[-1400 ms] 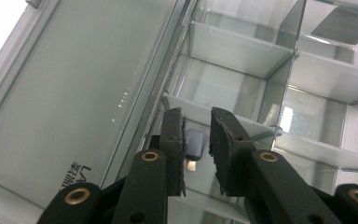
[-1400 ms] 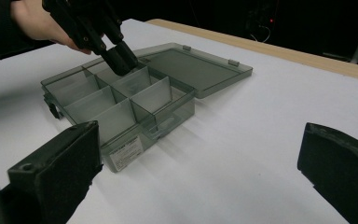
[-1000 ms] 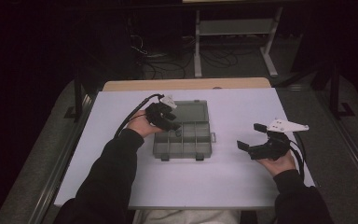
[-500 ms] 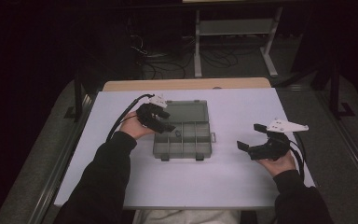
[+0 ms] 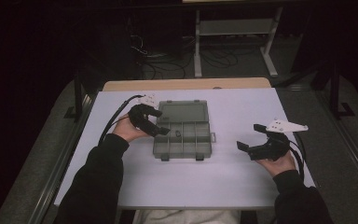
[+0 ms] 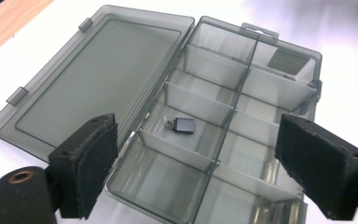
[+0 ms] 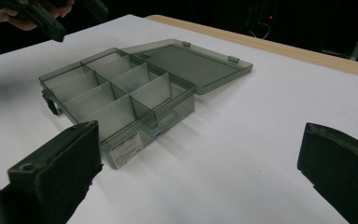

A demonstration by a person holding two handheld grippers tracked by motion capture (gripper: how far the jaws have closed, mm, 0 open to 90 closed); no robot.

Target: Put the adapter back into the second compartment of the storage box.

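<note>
**Left claw spread above the open organiser box**

Spread wide, my left claw (image 5: 161, 122) hangs over the left part of the smoky clear organiser box (image 5: 183, 129); its jaws have just been opening, and nothing sits between the pads. Looking along that claw, I see its black pads (image 6: 91, 161) standing far apart on either side of the compartments. A small dark adapter (image 6: 182, 125) with a short metal plug lies flat on the floor of one compartment in the row next to the hinge, clear of both pads. The compartments around it look bare, apart from a label at the box's far end.

The box rests on the white table (image 5: 223, 182), left of centre, with its lid (image 5: 184, 111) folded back flat on the far side, touching the tabletop. A strip of bare wood runs along the table's far edge.

On my right, the right claw (image 5: 250, 136) is held low over the table, well apart from the box, pointing left toward it. Its jaws also stand wide with nothing between them; from that side I see the box's latch wall (image 7: 142, 130) and the dividers standing upright.
</note>
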